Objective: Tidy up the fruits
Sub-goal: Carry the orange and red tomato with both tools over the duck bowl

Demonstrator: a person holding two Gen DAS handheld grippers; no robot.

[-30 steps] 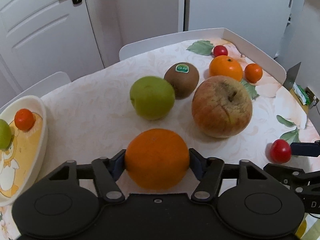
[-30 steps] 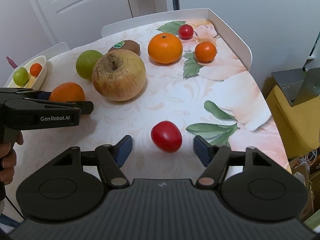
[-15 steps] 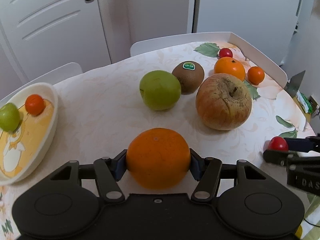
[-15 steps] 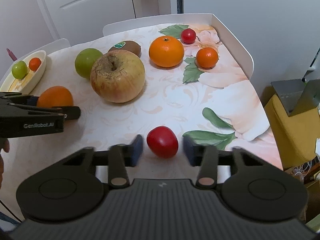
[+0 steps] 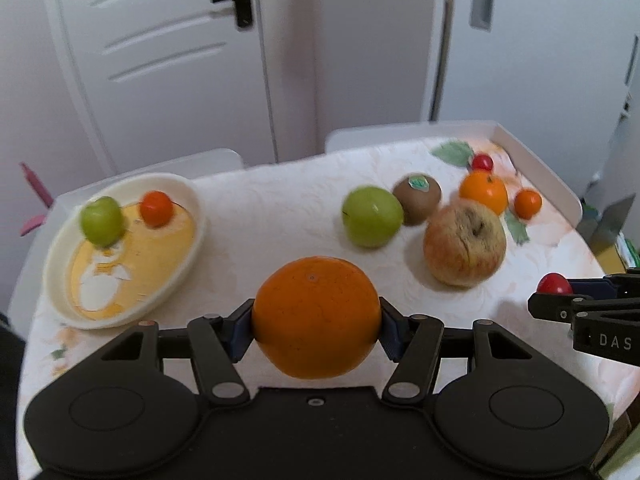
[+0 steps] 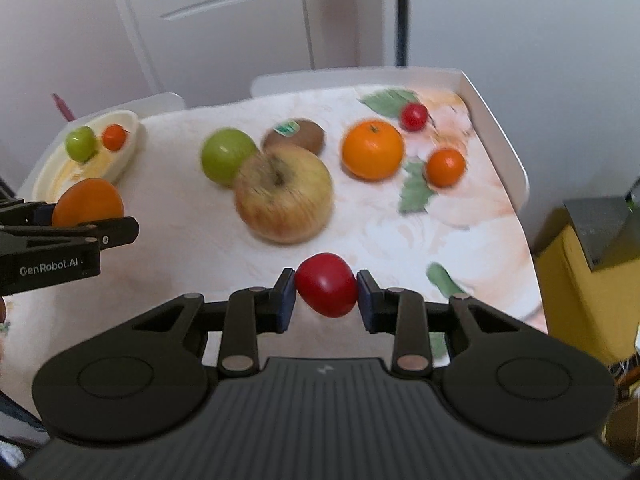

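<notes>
On a floral-clothed table (image 5: 280, 208) before white doors, a cream dish (image 5: 188, 240) at the left edge holds a small green fruit (image 5: 101, 220) and small orange fruit (image 5: 156, 208), while the left gripper (image 5: 316, 322) clamps an orange (image 5: 316, 316) and the right gripper (image 6: 326, 294) pinches a red tomato (image 6: 327, 284).

The floral-clothed surface (image 5: 256, 208) carries a dish (image 5: 191, 240), green apple (image 5: 372, 216), kiwi (image 5: 418, 198), big apple (image 5: 464, 244), and two oranges (image 5: 482, 192).

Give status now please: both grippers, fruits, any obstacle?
Left gripper shut on orange. Right gripper shut on red tomato. Plate ahead-left, path unobstructed.
</notes>
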